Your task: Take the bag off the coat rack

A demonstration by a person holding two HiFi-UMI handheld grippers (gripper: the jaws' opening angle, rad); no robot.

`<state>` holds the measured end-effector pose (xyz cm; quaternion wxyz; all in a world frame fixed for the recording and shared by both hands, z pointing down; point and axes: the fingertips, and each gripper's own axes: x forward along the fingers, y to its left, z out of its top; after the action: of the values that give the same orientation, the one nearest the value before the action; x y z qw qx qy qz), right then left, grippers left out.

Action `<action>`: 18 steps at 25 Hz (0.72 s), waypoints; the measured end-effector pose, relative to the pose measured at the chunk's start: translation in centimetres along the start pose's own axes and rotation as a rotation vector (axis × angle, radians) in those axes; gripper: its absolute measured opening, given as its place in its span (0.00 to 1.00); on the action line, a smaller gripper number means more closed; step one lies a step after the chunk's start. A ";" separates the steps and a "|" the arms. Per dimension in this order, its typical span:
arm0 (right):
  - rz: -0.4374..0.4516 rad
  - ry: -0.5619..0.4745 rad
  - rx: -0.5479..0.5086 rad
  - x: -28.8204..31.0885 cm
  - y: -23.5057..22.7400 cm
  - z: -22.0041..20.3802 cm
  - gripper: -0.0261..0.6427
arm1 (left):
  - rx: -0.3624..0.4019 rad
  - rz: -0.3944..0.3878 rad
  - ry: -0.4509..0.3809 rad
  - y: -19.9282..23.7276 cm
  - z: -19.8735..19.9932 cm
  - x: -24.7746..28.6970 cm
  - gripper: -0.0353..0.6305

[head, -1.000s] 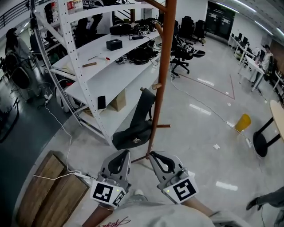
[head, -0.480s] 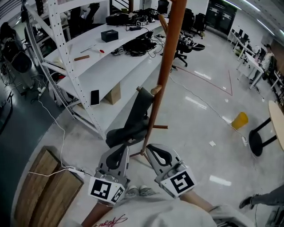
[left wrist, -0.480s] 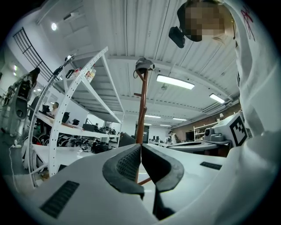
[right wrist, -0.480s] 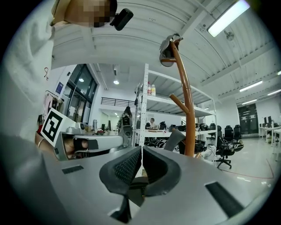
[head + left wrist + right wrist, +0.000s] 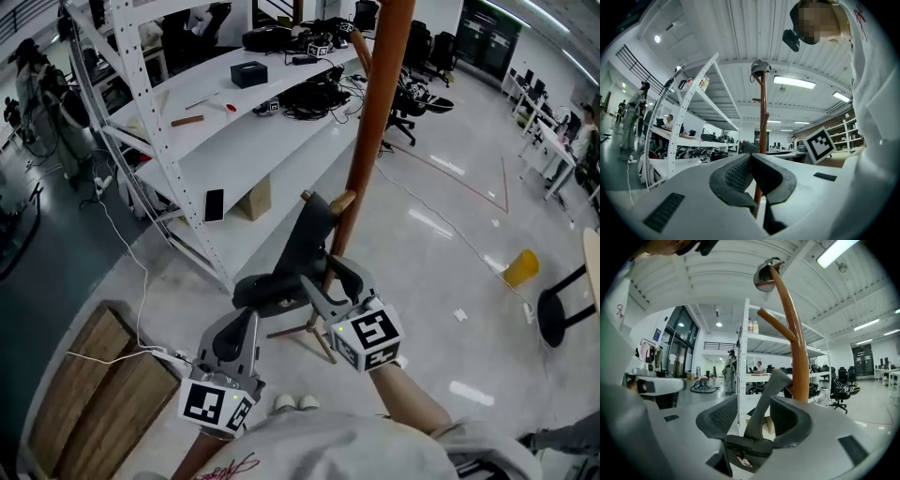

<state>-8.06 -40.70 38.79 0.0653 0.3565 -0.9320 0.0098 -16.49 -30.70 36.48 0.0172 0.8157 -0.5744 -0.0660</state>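
Observation:
A dark grey bag hangs by its strap from a low peg of the brown coat rack pole. My right gripper is up at the bag and its jaws have just been opening. In the right gripper view the strap rises between the spread pads without being pressed, and the bag body sits just below. My left gripper hangs lower and to the left, shut and empty; in its own view the pole stands behind its closed tips.
White metal shelving with a phone, cables and boxes stands left of the rack. A wooden pallet and a white cable lie on the floor at lower left. A yellow bin and a round stool are off right. People stand in the background.
My right gripper has moved forward and up to the bag strap and its jaws have spread apart. The left gripper has edged forward and stays shut.

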 end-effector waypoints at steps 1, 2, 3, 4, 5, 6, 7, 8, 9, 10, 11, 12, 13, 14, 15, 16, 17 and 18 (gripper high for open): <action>-0.011 0.013 0.016 1.0 -0.6 -0.4 0.34 | 0.003 0.012 0.004 0.4 0.0 -0.2 0.08; -0.019 0.025 0.032 2.1 -1.1 -0.9 0.35 | 0.005 0.024 0.007 0.8 -0.1 -0.4 0.08; -0.024 0.035 0.050 3.0 -1.4 -1.3 0.35 | 0.006 0.036 0.010 1.1 -0.1 -0.5 0.08; -0.025 0.042 0.072 3.9 -1.6 -1.7 0.35 | 0.008 0.048 0.013 1.5 -0.1 -0.7 0.08; -0.023 0.047 0.097 4.7 -1.7 -2.1 0.35 | 0.009 0.060 0.016 1.9 -0.1 -0.9 0.08; -0.022 0.049 0.124 5.5 -1.8 -2.4 0.35 | 0.010 0.072 0.019 2.3 -0.1 -1.1 0.08; -0.021 0.049 0.149 6.2 -1.9 -2.7 0.35 | 0.010 0.084 0.023 2.7 -0.1 -1.4 0.08; -0.021 0.043 0.172 6.8 -1.9 -2.9 0.35 | 0.010 0.095 0.026 3.0 -0.1 -1.6 0.08; -0.022 0.033 0.191 7.2 -2.0 -3.0 0.35 | 0.010 0.107 0.029 3.3 -0.2 -1.8 0.08; -0.027 0.020 0.206 7.6 -2.2 -3.1 0.35 | 0.010 0.117 0.031 3.6 -0.2 -2.0 0.08; -0.035 0.006 0.218 7.8 -2.5 -3.0 0.35 | 0.010 0.128 0.033 3.9 -0.2 -2.2 0.08; -0.043 -0.007 0.225 7.9 -2.7 -3.0 0.35 | 0.011 0.138 0.034 4.2 -0.2 -2.4 0.08; -0.049 -0.017 0.225 8.0 -2.8 -2.9 0.35 | 0.011 0.148 0.036 4.5 -0.3 -2.6 0.08; -0.051 -0.023 0.217 8.1 -2.9 -2.8 0.35 | 0.011 0.157 0.038 4.8 -0.3 -2.8 0.08; -0.050 -0.025 0.200 8.2 -2.8 -2.6 0.31 | 0.011 0.165 0.040 5.0 -0.4 -2.9 0.08; -0.045 -0.028 0.181 8.4 -2.6 -2.5 0.17 | 0.010 0.170 0.042 5.2 -0.4 -3.1 0.08; -0.041 -0.031 0.165 8.4 -2.4 -2.5 0.12 | 0.010 0.175 0.042 5.4 -0.4 -3.1 0.08; -0.040 -0.033 0.154 8.5 -2.3 -2.4 0.12 | 0.010 0.178 0.043 5.5 -0.5 -3.2 0.08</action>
<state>-12.54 -47.87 42.21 0.0224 0.3790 -0.9221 0.0742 -22.60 -29.55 37.81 0.0311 0.7628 -0.6444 -0.0438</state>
